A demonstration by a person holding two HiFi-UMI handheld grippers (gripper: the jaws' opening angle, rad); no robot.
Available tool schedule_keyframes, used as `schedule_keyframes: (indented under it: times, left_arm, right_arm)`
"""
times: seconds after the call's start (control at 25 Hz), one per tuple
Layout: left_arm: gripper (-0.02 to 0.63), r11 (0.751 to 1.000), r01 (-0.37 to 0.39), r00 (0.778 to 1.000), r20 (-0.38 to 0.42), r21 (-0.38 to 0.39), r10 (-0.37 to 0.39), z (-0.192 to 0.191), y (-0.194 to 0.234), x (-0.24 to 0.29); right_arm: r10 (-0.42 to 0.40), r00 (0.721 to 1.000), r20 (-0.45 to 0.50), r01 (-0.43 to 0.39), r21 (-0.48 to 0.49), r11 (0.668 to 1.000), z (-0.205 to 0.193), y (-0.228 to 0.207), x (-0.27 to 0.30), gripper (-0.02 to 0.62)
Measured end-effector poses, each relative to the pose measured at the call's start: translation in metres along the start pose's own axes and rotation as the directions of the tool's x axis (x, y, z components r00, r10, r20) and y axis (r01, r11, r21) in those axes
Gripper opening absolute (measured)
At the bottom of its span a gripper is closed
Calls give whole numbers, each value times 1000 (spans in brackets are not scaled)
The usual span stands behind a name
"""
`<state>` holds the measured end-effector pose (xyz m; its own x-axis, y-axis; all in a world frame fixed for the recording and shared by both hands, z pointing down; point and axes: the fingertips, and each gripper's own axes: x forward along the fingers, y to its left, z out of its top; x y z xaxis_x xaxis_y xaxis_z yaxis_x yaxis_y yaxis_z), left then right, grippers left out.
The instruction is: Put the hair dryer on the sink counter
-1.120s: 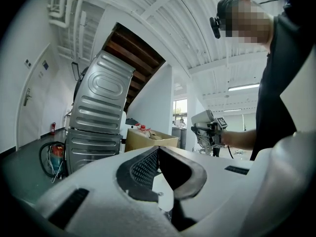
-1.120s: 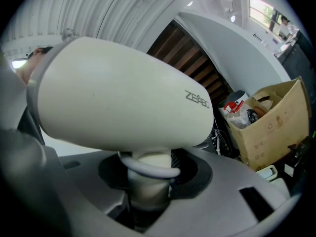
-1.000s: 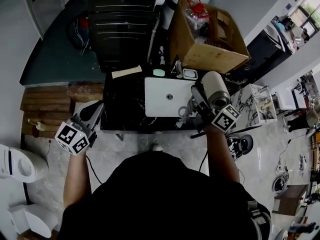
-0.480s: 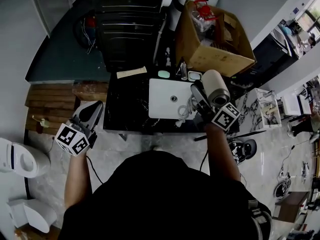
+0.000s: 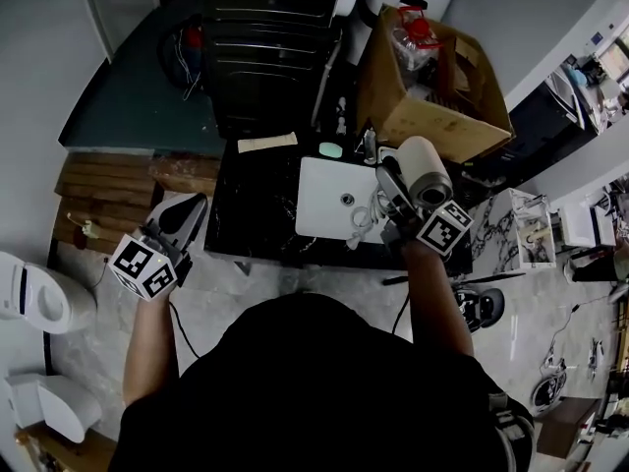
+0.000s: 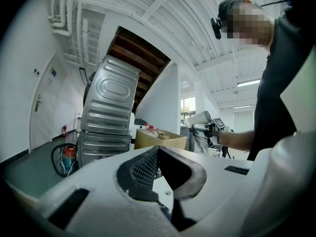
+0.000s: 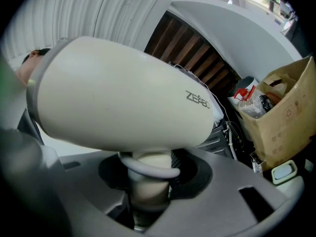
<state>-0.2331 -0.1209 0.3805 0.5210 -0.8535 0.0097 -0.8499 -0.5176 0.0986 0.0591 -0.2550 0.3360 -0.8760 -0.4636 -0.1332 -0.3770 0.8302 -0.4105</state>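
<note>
Hair dryer (image 5: 425, 168), cream-coloured with a grey rim, is held up over the right end of the sink counter (image 5: 251, 214) by a person in a black top who works a hand-held gripper in each hand. Behind the black counter stands a tall ribbed metal appliance (image 5: 270, 47) (grey in the left gripper view, dark from overhead). To its right is an open cardboard box (image 5: 442, 106) with a red-capped bottle (image 5: 417, 28) among clear wrapping. A white toilet (image 5: 34, 303) sits on the marbled floor at the person's left. Set into the counter is a white basin (image 5: 329, 197), and the hair dryer hangs just beside its right rear corner. The left gripper (image 5: 187, 214) is held off the counter's left end, well apart from the dryer. Its own view shows its jaws drawn together at the tips with nothing between them. The right gripper (image 5: 396, 197) is clamped on the dryer's handle. In the right gripper view the jaws press on either side of the pale handle (image 7: 148, 177), and the barrel (image 7: 123, 98) lies crosswise above them. A pale cord (image 5: 362, 222) loops down from the dryer over the basin's right edge. At the back of the counter lie a tan paper strip (image 5: 266, 143) and, near the basin's rear rim, a small pale-green item (image 5: 330, 149).
</note>
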Motion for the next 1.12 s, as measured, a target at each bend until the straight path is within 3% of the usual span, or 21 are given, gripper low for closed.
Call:
schedule_keyframes:
  times: [0.6, 1.12]
  left_arm:
    - [15, 987, -160, 987, -13, -3, 160, -2, 4, -15]
    - [15, 948, -319, 948, -35, -23, 318, -14, 10, -32]
  right_arm:
    - [107, 985, -133, -101, 50, 994, -30, -30, 62, 167]
    - [104, 949, -298, -62, 146, 987, -86, -83, 120, 167]
